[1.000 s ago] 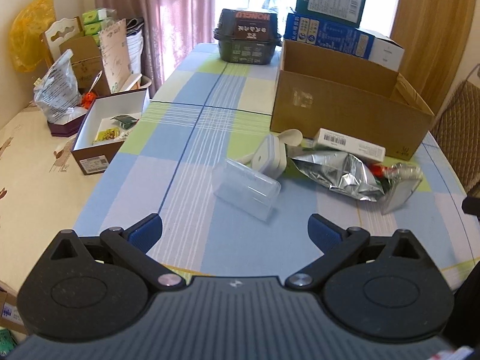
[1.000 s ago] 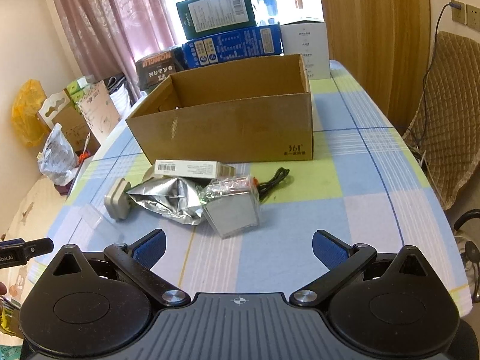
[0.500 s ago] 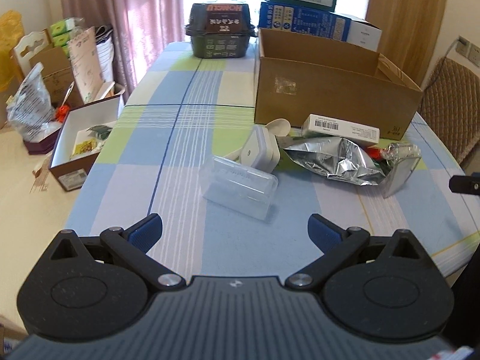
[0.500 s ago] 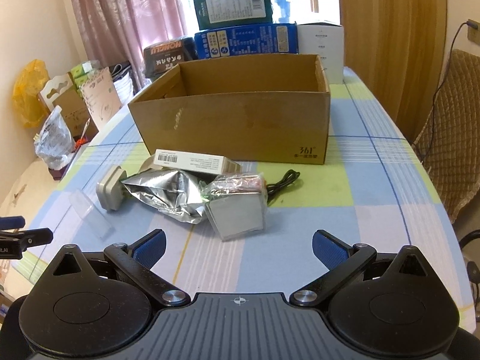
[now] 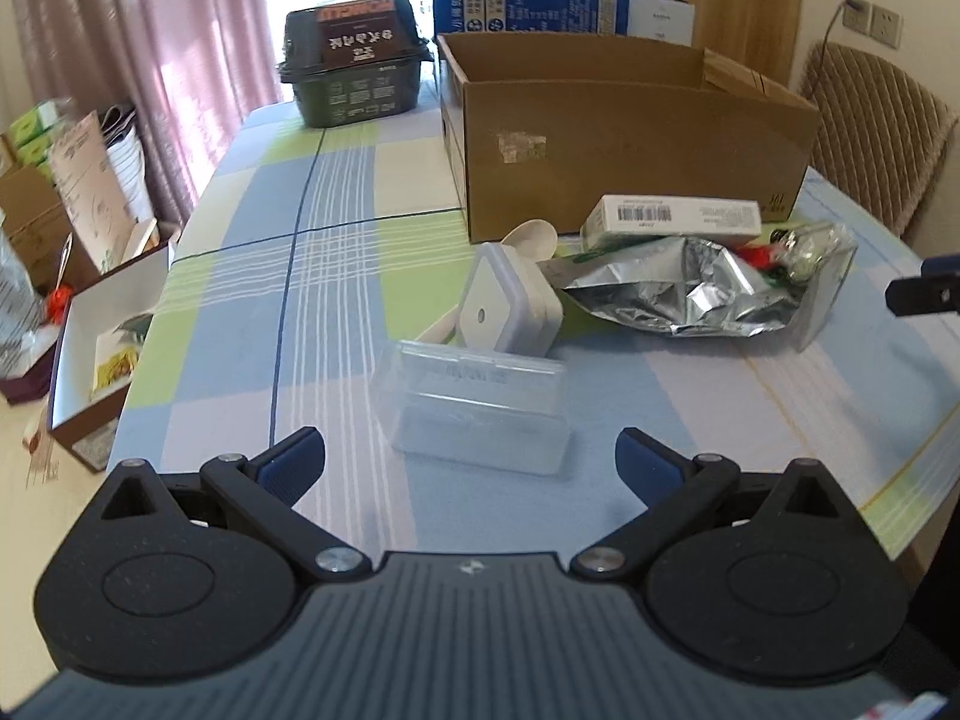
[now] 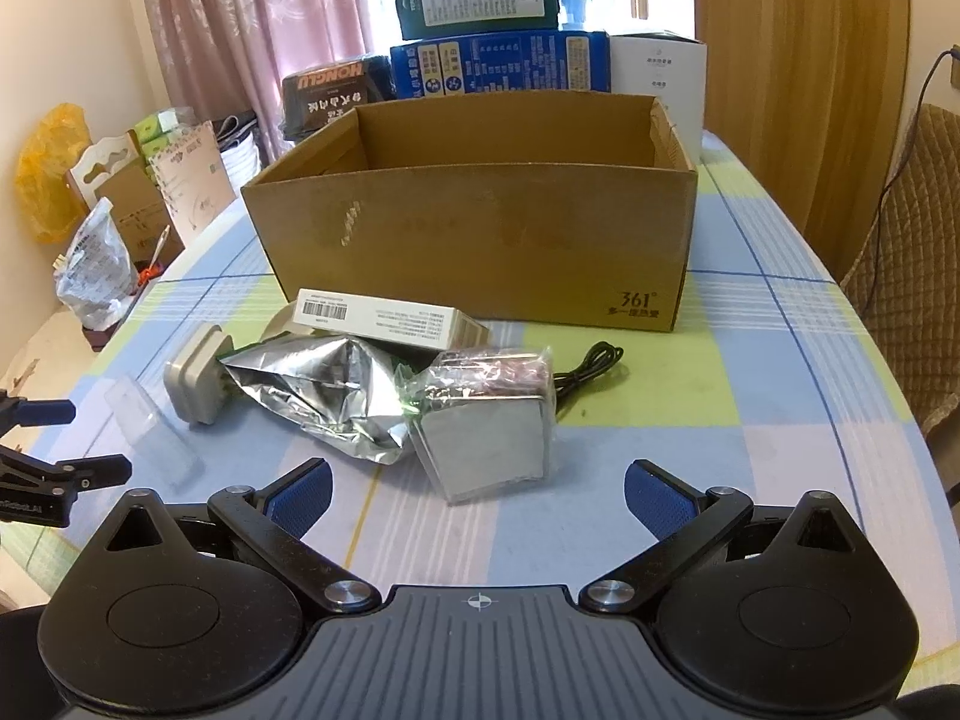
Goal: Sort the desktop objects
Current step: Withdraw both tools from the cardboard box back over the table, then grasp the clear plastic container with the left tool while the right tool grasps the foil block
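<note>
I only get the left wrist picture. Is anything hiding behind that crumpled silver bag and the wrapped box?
Observer: Yes. A black cable lies looped on the table to the right of the wrapped box, in front of the carton.
Operator: And the dark bit poking in at my right edge?
Observer: That is the right gripper. Its own camera shows it wide open and holding nothing, with the wrapped box just ahead of it.
</note>
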The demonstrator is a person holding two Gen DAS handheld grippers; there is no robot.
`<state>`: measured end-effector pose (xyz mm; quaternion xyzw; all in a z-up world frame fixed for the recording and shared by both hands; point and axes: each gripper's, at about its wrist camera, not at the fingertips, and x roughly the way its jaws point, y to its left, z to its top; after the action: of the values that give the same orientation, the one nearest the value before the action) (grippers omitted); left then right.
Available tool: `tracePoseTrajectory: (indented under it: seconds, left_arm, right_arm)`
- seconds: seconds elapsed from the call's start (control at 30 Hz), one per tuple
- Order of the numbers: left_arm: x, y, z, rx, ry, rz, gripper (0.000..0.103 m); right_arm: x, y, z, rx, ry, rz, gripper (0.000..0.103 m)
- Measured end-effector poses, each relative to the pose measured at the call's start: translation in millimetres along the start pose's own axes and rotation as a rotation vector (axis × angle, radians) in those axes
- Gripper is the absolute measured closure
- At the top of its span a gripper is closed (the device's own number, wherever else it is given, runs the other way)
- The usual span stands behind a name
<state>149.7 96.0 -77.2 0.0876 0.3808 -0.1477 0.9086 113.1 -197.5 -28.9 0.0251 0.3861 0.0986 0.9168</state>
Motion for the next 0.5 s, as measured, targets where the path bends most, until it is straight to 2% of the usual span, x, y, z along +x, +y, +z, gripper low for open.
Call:
tracePoseTrajectory:
  seconds: [0.3, 0.5]
  left_arm:
    - [28.3, 9.7, 1.6, 0.088, 0.0, -0.063, 0.002]
    - [37.7, 11.5, 3.2, 0.094, 0.005, -0.086, 0.013]
  right_arm:
    - [22.6, 5.6, 1.2, -0.016, 0.011, -0.022, 0.002]
    - [34.9, 6.9, 3.3, -0.013, 0.009, -0.034, 0.002]
